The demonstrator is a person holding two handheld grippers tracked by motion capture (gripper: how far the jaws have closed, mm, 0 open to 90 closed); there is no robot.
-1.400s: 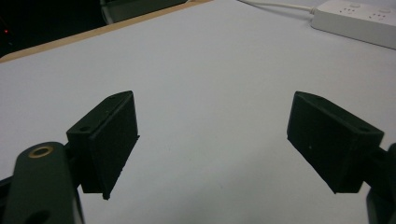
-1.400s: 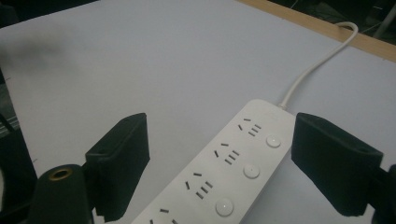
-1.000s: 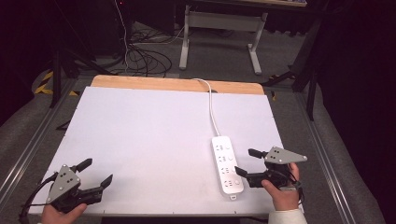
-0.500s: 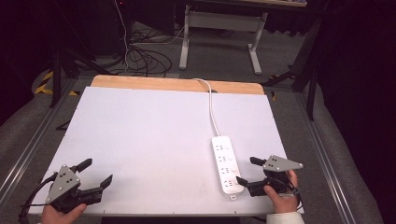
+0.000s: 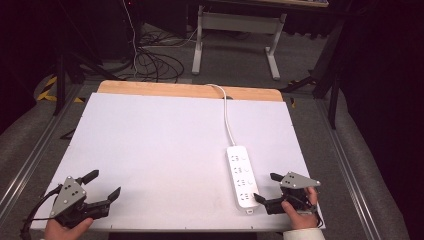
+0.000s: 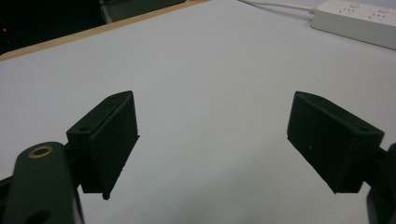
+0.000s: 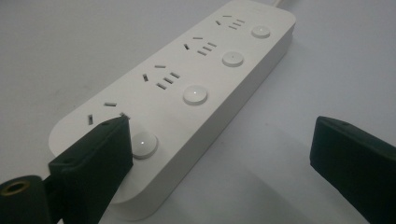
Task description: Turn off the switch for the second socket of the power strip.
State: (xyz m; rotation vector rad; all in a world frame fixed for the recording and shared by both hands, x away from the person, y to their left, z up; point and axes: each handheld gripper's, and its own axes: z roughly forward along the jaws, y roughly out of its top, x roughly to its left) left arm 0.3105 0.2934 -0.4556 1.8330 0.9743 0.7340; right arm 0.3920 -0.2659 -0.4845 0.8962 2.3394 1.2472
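A white power strip (image 5: pixel 241 176) with several sockets and round buttons lies on the white board, its cable (image 5: pixel 226 112) running to the far edge. My right gripper (image 5: pixel 266 186) sits low beside the strip's near right end. In the right gripper view the right gripper (image 7: pixel 219 135) is open, and its jaws have just been opening. Its left jaw stands in front of the nearest button (image 7: pixel 144 142) while the right jaw hangs over bare board; the pads press on nothing. My left gripper (image 5: pixel 106 182) rests at the near left corner, open, and nothing is between the jaws of the left gripper (image 6: pixel 212 112).
The white board (image 5: pixel 160 145) lies on a wooden tabletop (image 5: pixel 150 88) with metal rails along both sides. In the left gripper view the power strip (image 6: pixel 359 16) is far off at the top right. Cables and a desk frame stand on the floor behind the table.
My right gripper has sunk and come toward the table's near edge, ending beside the strip's near end with its jaws a little wider. The left gripper has not moved.
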